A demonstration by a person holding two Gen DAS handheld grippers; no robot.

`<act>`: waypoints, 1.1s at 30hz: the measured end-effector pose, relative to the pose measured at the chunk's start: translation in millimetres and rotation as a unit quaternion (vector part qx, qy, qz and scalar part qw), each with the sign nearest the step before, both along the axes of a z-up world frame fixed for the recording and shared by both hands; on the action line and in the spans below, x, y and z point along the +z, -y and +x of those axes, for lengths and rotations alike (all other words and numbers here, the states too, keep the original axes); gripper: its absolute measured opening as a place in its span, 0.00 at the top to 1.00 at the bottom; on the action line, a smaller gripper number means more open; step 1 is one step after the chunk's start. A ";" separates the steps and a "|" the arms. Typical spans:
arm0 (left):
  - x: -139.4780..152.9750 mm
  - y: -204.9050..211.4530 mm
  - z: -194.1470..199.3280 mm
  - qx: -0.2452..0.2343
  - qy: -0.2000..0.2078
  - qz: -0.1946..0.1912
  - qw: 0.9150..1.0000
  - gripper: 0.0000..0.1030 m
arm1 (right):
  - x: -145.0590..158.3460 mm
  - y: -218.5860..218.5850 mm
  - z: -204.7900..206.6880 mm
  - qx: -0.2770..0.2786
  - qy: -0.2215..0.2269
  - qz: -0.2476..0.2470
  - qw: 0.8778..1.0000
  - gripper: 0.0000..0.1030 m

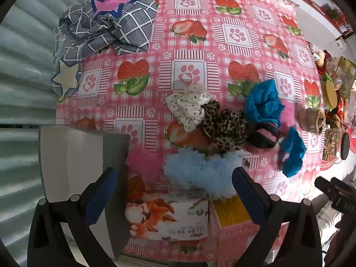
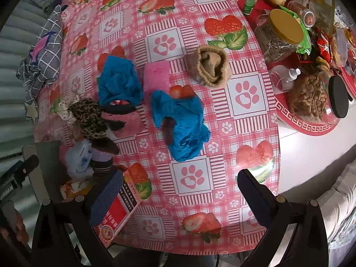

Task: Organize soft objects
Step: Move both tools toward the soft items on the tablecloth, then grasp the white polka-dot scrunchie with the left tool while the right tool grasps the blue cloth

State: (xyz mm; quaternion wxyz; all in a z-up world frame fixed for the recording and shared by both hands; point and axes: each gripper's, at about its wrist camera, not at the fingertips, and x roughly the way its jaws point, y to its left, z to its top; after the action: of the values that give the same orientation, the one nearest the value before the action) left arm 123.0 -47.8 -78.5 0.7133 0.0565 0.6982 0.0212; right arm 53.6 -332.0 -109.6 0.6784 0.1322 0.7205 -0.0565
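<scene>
My left gripper (image 1: 175, 189) is open and hovers over a printed cardboard box (image 1: 169, 215). The box holds a light blue fluffy piece (image 1: 200, 171), a pink one (image 1: 144, 162) and something yellow (image 1: 231, 209). Beyond it on the tablecloth lie a white dotted scrunchie (image 1: 189, 106), a leopard scrunchie (image 1: 224, 129), a pink-and-black sock (image 1: 264, 135) and two blue cloths (image 1: 264, 102), (image 1: 291, 151). My right gripper (image 2: 180, 198) is open and empty above the tablecloth. Ahead of it lie a blue cloth (image 2: 187, 122), a second blue cloth (image 2: 120, 82), a pink pad (image 2: 155, 77) and a rolled tan sock (image 2: 211, 66).
A grey checked blanket (image 1: 104, 26) is bunched at the table's far left corner. A white box (image 1: 73, 155) stands left of the cardboard box. A red tray (image 2: 311, 126) at the right holds jars, a spray bottle and snack bags. The table edge runs close below both grippers.
</scene>
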 end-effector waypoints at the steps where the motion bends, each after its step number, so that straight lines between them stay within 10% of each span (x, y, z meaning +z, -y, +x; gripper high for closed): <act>1: -3.4 0.5 2.9 -0.001 -0.001 0.000 1.000 0.01 | -2.6 0.2 0.7 0.001 -0.002 0.000 1.000 0.00; 33: -120.4 -20.6 82.5 0.013 0.004 0.004 1.000 0.01 | -103.7 -22.3 50.8 0.069 -0.001 -0.037 0.997 0.00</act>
State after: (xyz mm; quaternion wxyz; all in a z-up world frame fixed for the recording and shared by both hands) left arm 205.5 -27.2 -198.9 0.7156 0.0500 0.6959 0.0336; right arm 104.5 -309.7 -213.3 0.6843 0.0572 0.7261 -0.0362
